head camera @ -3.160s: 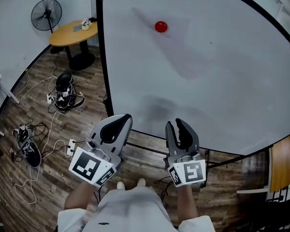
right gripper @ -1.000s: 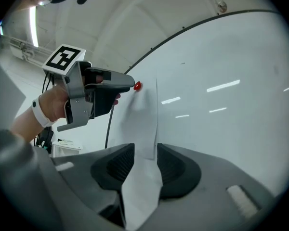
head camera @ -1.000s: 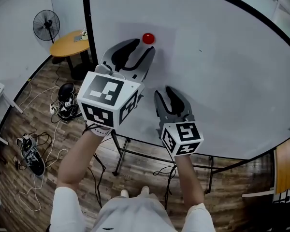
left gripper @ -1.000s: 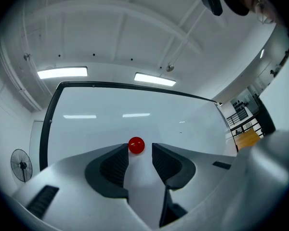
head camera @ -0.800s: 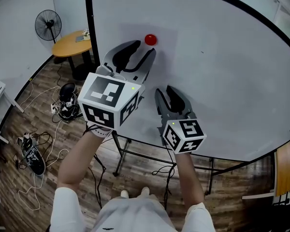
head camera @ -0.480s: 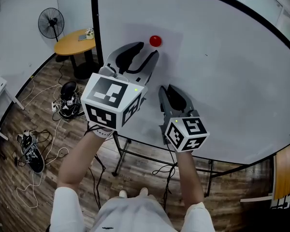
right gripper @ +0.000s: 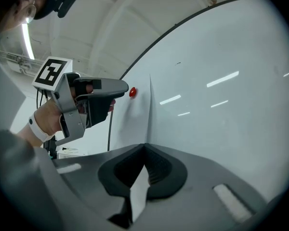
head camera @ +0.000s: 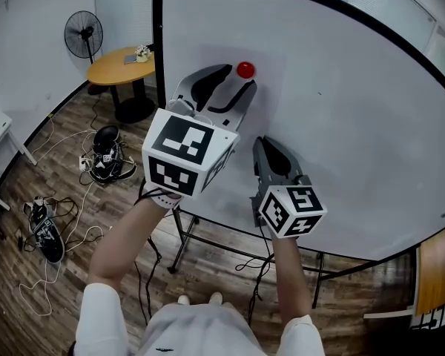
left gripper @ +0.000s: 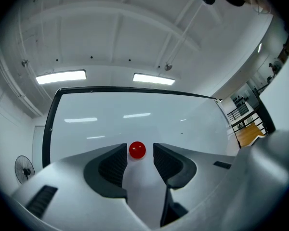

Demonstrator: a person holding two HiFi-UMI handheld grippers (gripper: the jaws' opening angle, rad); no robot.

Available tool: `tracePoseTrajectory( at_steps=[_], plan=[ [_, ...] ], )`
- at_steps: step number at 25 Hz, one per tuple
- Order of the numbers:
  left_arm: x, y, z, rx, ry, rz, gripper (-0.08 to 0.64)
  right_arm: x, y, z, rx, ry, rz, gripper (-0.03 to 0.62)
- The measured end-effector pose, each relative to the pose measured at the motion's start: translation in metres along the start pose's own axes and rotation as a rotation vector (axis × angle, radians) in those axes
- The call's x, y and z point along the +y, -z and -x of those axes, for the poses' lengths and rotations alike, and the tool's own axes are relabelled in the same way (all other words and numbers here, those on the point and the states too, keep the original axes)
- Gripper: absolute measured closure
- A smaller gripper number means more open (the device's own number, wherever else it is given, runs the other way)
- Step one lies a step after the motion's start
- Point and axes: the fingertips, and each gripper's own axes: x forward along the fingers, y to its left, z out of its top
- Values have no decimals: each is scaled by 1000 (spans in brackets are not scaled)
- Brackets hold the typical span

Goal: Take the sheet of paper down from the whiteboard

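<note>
Jaws of right tool (head camera: 265, 143) just closed, clamped on paper sheet (right gripper: 132, 124) lower edge, sheet still on whiteboard (head camera: 356, 124). Jaws of left tool (head camera: 233, 80) just widened, apart, straddling red magnet (head camera: 245, 70) straight ahead at sheet top.

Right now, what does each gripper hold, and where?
Right gripper, just closed, pinches the sheet of paper at its bottom edge; left gripper, just opened wider, holds nothing.

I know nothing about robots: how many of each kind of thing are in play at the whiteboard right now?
red magnet: 1
sheet of paper: 1
grippers: 2 (left gripper, jaws just opened further, red magnet in line with the gap, not gripped; right gripper, jaws just closed on the sheet of paper)
total: 4
</note>
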Motion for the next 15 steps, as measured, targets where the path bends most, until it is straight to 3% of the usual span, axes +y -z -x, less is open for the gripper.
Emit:
tracePoseTrajectory(
  at_steps=[15],
  plan=[
    [3,5,-23,54,-130,-221,405,0,-3,3,4,-4,3,583]
  ],
)
